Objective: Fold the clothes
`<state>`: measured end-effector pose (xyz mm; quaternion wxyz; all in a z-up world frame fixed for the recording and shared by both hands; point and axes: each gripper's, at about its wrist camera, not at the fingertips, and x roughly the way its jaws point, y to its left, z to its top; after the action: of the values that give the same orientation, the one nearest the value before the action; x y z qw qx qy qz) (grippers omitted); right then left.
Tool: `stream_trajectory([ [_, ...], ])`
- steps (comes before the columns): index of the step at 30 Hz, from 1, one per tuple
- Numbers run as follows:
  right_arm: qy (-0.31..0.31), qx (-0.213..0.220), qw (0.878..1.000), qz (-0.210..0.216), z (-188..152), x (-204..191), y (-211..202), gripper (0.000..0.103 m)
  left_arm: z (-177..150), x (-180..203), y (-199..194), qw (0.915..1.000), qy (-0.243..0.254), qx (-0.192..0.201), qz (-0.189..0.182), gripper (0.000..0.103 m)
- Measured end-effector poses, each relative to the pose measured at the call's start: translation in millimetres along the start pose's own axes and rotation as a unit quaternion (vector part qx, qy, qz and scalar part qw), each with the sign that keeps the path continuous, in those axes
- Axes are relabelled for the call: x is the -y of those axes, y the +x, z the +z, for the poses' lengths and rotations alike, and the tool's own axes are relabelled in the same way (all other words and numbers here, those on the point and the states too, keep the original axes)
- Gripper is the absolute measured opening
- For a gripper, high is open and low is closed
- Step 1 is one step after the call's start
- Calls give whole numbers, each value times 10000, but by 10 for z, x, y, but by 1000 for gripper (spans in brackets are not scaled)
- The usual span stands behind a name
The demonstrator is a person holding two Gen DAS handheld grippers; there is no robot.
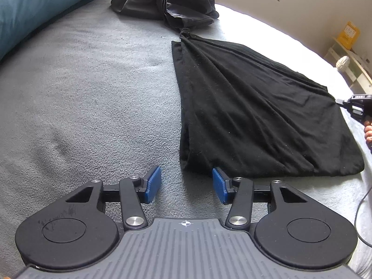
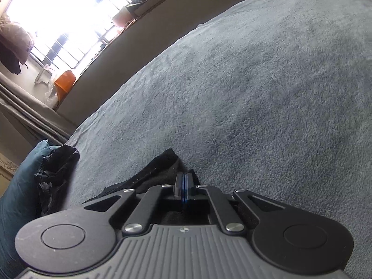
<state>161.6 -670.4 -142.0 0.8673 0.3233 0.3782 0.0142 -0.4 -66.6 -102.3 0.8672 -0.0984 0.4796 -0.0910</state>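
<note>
A black garment lies spread on the grey blanket of a bed, creased from its far knotted end toward its right corner. My left gripper stands open just before the garment's near left corner, blue pads apart and nothing between them. My right gripper reaches the garment's right corner at the frame's edge, with a person's hand behind it. In the right wrist view, the right gripper has its pads pressed together over the black garment, pinching its edge.
A pile of dark clothes sits at the far end beside a blue pillow. A shelf with a yellow box stands beyond the bed's right side. A cable hangs at the right. A bright window is behind.
</note>
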Motion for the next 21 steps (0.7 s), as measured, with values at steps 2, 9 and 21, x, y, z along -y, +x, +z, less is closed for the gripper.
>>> stream_trajectory([
  [2,55,76,10000,-29,-19,26,-15,0,-4,-5,-14,10000,-7,16,-22,49],
  [9,131,108,9995,-248,-58,54,25,0,-1,-33,-5,9999,-76,51,-95,49],
  [21,1386,-614,9884,131,-292,559,-802,27,-14,-235,21,9974,-386,139,-591,49],
])
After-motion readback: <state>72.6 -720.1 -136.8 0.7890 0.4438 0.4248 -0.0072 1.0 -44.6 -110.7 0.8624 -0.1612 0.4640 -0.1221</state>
